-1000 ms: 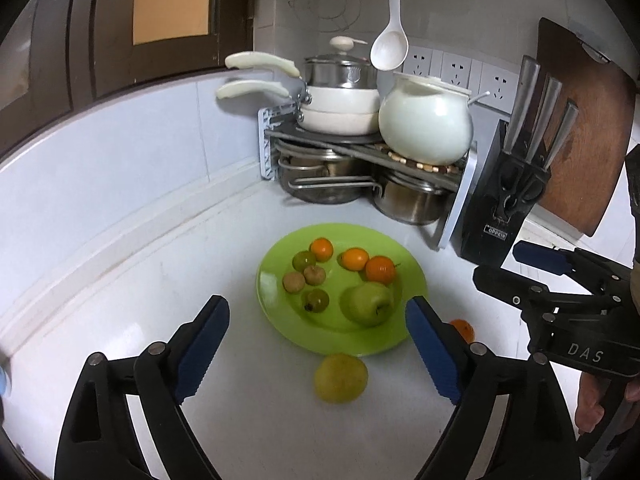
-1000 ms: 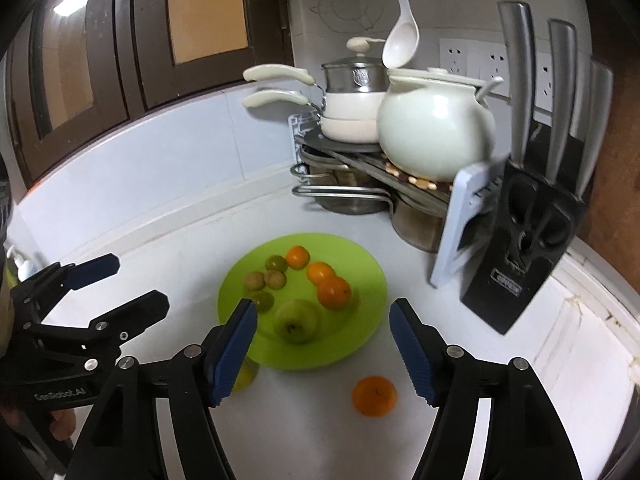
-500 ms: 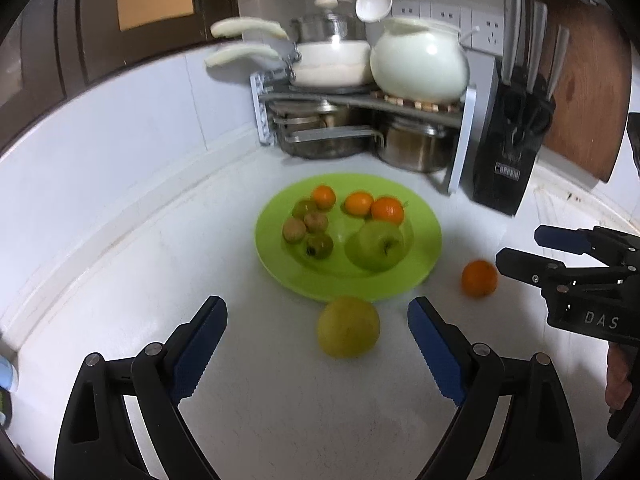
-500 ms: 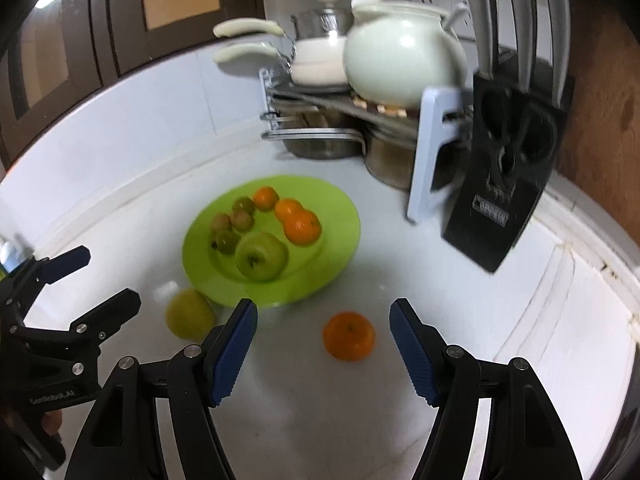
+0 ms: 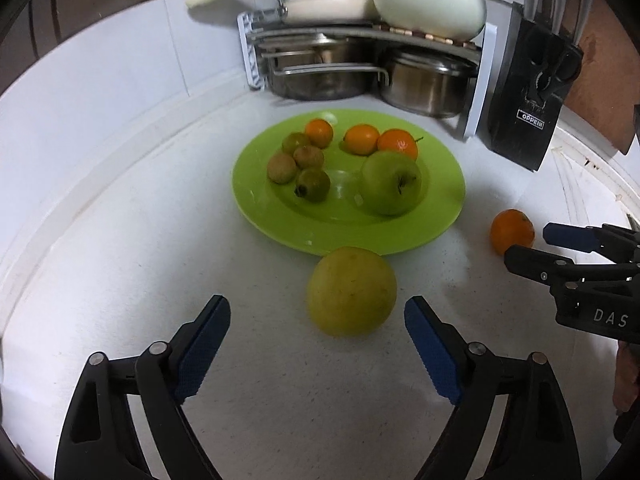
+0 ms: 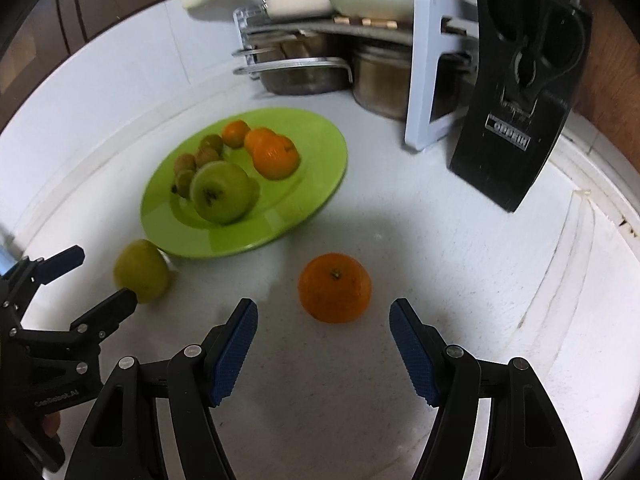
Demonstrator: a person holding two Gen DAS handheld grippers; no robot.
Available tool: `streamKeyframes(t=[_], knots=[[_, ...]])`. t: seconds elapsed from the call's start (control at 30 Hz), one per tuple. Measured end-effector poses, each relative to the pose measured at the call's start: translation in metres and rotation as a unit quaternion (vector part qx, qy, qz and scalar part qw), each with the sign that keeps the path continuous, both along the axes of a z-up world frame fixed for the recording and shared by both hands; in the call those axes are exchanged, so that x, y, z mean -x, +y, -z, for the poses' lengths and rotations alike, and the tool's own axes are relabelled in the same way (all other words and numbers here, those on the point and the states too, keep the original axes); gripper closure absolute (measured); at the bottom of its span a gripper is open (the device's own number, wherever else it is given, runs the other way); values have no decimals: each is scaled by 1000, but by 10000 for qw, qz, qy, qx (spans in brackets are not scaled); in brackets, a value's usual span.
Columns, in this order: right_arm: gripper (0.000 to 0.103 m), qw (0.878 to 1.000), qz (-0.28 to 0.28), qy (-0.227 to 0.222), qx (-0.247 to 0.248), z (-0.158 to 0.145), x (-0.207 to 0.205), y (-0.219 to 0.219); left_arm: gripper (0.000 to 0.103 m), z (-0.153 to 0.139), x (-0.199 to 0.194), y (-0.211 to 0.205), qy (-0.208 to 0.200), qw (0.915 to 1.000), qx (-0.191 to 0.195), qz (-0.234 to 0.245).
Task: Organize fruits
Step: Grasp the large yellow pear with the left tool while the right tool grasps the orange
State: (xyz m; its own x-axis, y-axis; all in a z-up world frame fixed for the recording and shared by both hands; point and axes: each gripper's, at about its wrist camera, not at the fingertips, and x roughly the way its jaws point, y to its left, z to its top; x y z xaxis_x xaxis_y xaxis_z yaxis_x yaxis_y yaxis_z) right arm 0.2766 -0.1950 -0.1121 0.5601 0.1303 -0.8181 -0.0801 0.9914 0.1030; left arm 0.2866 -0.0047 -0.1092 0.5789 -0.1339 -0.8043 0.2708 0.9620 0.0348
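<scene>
A green plate (image 5: 440, 184) on the white counter holds a green apple (image 5: 391, 187), three oranges and several small brownish-green fruits. A yellow-green fruit (image 5: 351, 296) lies on the counter just in front of the plate. My left gripper (image 5: 317, 340) is open, low over the counter, with this fruit just ahead of its fingertips. A loose orange (image 6: 334, 287) lies on the counter right of the plate (image 6: 320, 160). My right gripper (image 6: 323, 336) is open, with the orange just ahead of its fingertips. Each gripper shows in the other's view.
A metal rack (image 5: 360, 36) with steel pots, white pans and a white pot stands at the back corner. A black knife block (image 5: 528, 112) stands to the right of it. White wall tiles curve round the left side.
Both grippers have come down and forward toward the counter. The yellow-green fruit now lies close before the left fingers and the loose orange close before the right fingers. Both stay open.
</scene>
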Motion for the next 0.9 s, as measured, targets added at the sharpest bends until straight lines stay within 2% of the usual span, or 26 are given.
streamKeyframes(t=[0.07,0.2,0.43,0.53,0.9], knots=[[35,10000,24,15,6,3,-4,-1,20,3,-4,-1,71,10000,54,11],[45,9999,28,124,-45,10,-11,-2,32,8,-11,-4,218,9996,194,43],[56,9998,24,175,-105,15,-15,-4,52,8,-13,-14,225,9992,208,242],[59,9997,35,175,-138,16,-17,-5,53,8,-15,-16,225,9992,181,261],[60,10000,-35,50,-77,13,-14,0,53,6,-12,-15,143,9991,189,341]])
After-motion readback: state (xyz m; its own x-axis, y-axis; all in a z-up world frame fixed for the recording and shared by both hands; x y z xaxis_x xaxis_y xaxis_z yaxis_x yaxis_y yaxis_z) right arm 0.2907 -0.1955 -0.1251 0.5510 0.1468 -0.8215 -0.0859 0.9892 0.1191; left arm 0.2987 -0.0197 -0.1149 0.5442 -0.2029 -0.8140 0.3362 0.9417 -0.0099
